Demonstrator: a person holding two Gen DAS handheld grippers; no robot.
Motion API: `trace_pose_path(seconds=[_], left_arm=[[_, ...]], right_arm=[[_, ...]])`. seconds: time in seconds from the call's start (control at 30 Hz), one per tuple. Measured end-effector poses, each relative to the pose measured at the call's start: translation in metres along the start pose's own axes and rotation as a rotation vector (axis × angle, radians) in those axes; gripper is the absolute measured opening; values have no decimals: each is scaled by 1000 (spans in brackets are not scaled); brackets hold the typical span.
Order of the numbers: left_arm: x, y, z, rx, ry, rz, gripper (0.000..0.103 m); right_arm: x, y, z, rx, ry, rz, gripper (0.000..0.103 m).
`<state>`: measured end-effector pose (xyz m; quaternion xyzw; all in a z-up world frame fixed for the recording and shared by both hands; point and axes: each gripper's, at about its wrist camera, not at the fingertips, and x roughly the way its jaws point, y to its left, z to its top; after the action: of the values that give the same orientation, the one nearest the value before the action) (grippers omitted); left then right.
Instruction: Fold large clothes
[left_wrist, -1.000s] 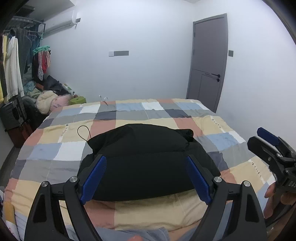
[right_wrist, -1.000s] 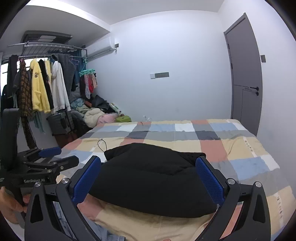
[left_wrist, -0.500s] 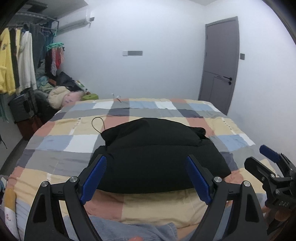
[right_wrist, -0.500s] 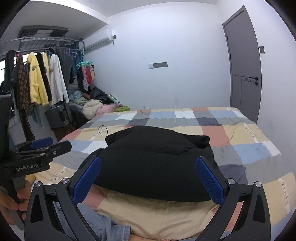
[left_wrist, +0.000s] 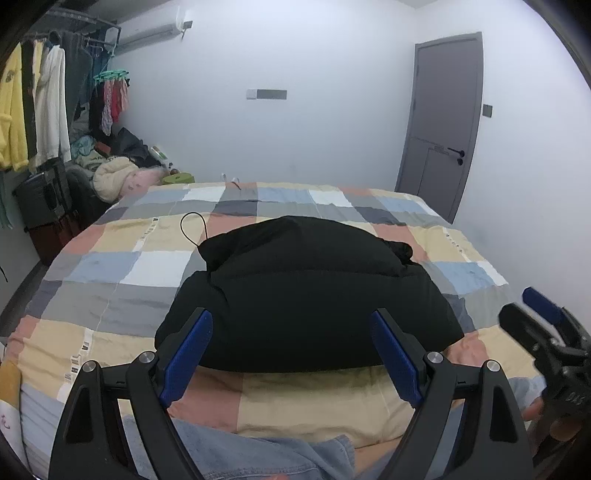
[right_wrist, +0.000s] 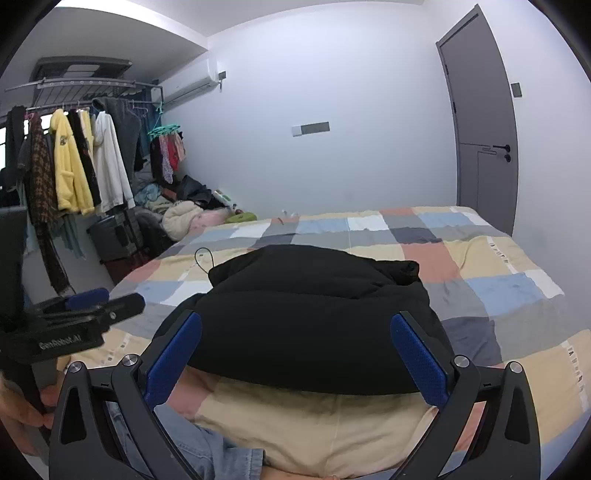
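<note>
**Both claws low over the folded black jacket, nothing gripped**

Black padded jacket (left_wrist: 306, 295) lies on the checked bedspread (left_wrist: 122, 266), near the front edge of the bed, roughly centred. It already reads as a compact bundle: a puffy lower slab with a narrower layer on top, and a thin cord loop (left_wrist: 192, 229) poking out at the far-left corner. A second dark nub shows at the far-right corner.

Left claw (left_wrist: 291, 354): jaws spread wide, blue pads either side of the jacket's near edge as seen from its own camera, not pressing on anything. Right claw (right_wrist: 295, 354): also wide open, framing the same near edge, empty. Each claw shows at the side of the other's view, so they sit side by side, close together. Denim at the bottom of both views: the person stands against the bed.

Judgement: folding looks mostly done. The step in hand is either a final tidy or one more fold of the near edge.

Notes for doing it well:
- Padded fabric is springy and slippery. Bite deep enough to take all layers at the near corners, not just the top shell.
- Put one claw at each near corner, well apart, so the edge lifts level.
- Lift low and roll forward; a high lift would let the upper layer slide off.
- Tuck the cord loop in.
- Press down after the fold to push air out, or the bundle will spring open.
</note>
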<state>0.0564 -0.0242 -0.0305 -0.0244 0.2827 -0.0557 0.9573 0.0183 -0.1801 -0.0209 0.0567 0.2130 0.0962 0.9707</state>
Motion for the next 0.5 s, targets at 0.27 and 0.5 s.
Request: trace_pose_path(seconds=[0.27, 0.5], left_arm=[[2, 3, -2, -3, 4, -6, 87], [-2, 7, -4, -10, -2, 5, 87]], right_arm=[[-4, 2, 0, -7, -2, 2, 103], [-3, 6, -1, -12, 1, -9, 103]])
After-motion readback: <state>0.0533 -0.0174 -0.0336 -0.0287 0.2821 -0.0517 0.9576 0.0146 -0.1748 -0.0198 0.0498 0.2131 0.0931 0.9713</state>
